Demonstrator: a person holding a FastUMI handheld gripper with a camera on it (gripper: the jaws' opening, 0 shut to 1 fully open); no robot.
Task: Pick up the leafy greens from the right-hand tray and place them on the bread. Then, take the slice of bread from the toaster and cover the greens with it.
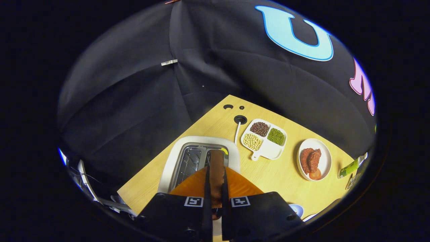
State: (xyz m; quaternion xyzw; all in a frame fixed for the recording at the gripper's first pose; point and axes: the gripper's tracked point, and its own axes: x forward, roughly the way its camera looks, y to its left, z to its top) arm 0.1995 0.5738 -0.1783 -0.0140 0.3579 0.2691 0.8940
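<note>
My gripper is shut on a brown slice of bread, which I see edge-on between the two fingers. The slice stands upright over the right slot of the white toaster, its far end reaching the slot's back. I cannot tell whether its lower edge is still inside the slot. The toaster's left slot looks empty, with its wire guides showing. The toaster sits on the light wooden table, directly below and ahead of the fingers.
Beyond the toaster to the right lies a white divided dish holding three kinds of beans. Further right is a white plate with brown meat and a tomato slice, then a green packet. A white cable runs into a table hole.
</note>
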